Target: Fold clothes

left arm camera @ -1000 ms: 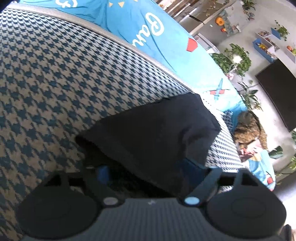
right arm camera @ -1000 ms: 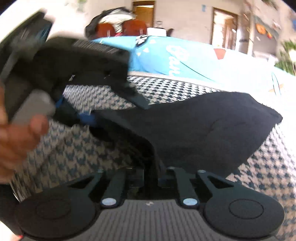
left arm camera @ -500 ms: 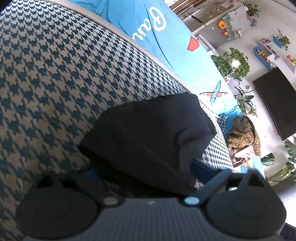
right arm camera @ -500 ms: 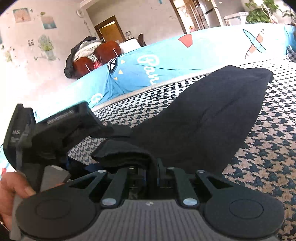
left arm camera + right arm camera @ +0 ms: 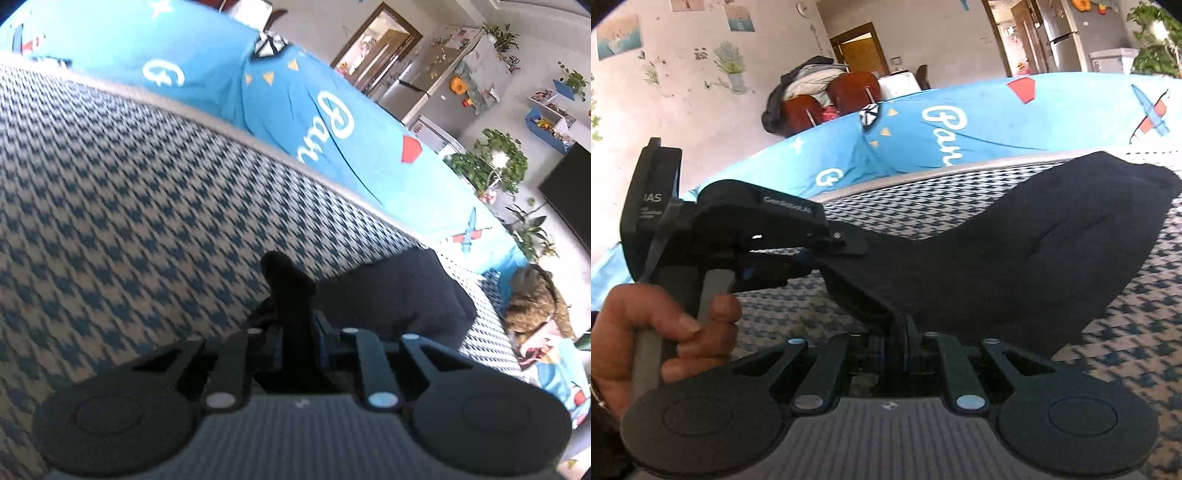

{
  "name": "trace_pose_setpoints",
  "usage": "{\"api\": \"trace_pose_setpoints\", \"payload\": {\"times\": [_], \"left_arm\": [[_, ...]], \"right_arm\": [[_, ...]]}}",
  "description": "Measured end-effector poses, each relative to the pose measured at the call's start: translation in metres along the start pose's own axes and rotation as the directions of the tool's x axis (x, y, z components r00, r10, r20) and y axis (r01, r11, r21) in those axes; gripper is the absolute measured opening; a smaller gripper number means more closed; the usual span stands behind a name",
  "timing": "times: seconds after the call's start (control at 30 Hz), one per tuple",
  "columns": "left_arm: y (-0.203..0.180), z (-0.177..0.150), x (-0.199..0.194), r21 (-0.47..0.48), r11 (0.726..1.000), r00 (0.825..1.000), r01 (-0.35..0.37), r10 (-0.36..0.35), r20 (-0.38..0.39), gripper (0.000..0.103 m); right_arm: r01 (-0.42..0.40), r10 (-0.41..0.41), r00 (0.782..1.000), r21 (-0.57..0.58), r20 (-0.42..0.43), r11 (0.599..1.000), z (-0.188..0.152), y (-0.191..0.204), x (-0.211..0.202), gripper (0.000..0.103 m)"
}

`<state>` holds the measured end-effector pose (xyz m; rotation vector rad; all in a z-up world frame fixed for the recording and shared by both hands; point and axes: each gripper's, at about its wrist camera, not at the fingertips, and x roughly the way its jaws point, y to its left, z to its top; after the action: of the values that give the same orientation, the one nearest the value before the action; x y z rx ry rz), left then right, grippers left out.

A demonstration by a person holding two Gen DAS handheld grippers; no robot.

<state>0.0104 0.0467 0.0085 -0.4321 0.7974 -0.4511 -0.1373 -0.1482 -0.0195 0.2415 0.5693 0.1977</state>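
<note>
Dark garment (image 5: 1015, 258) lies rumpled on checked cushion (image 5: 147, 192), ahead of both tools. Left gripper (image 5: 297, 314) and right gripper (image 5: 905, 332) each pinch its near edge, apparently. Only right view shows hand (image 5: 661, 332).

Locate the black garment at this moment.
The black garment lies on the houndstooth cover in front of the blue sheet, its near edge pinched by both grippers.
</note>
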Motion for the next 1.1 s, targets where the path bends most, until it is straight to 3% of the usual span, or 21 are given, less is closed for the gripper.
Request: {"api": "trace_pose_setpoints", "payload": {"times": [0.43, 0.67, 0.8, 0.87, 0.93, 1.0, 1.1], "left_arm": [[0.028, 0.043, -0.043, 0.020, 0.996, 0.992, -0.082, 0.080, 0.094, 0.015], [0.060, 0.069, -0.060, 0.012, 0.990, 0.985, -0.143, 0.141, 0.099, 0.015], [0.081, 0.075, -0.066, -0.023, 0.981, 0.976, -0.195, 0.196, 0.093, 0.015], [0.093, 0.076, -0.068, -0.055, 0.971, 0.967, -0.234, 0.238, 0.085, 0.016], [0.101, 0.075, -0.068, -0.087, 0.949, 0.947, -0.302, 0.309, 0.082, 0.023], [0.100, 0.074, -0.072, -0.084, 0.943, 0.938, -0.323, 0.331, 0.102, 0.033], [0.099, 0.072, -0.078, -0.080, 0.932, 0.923, -0.354, 0.362, 0.132, 0.048]], "right_arm": [[-0.173, 0.173, 0.985, -0.006, -0.024, 0.985, 0.010, 0.045, 0.033, 0.010], [-0.306, 0.309, 0.949, 0.061, -0.056, 0.950, 0.017, 0.068, 0.063, 0.010], [-0.383, 0.388, 0.916, 0.074, -0.099, 0.921, 0.015, 0.084, 0.081, 0.010], [-0.389, 0.394, 0.910, 0.065, -0.132, 0.919, 0.011, 0.092, 0.089, 0.015], [-0.393, 0.400, 0.902, 0.074, -0.160, 0.916, 0.006, 0.096, 0.094, 0.021], [-0.401, 0.405, 0.900, 0.057, -0.161, 0.914, 0.005, 0.096, 0.089, 0.034], [-0.413, 0.413, 0.896, 0.032, -0.163, 0.910, 0.004, 0.095, 0.082, 0.035]]}}
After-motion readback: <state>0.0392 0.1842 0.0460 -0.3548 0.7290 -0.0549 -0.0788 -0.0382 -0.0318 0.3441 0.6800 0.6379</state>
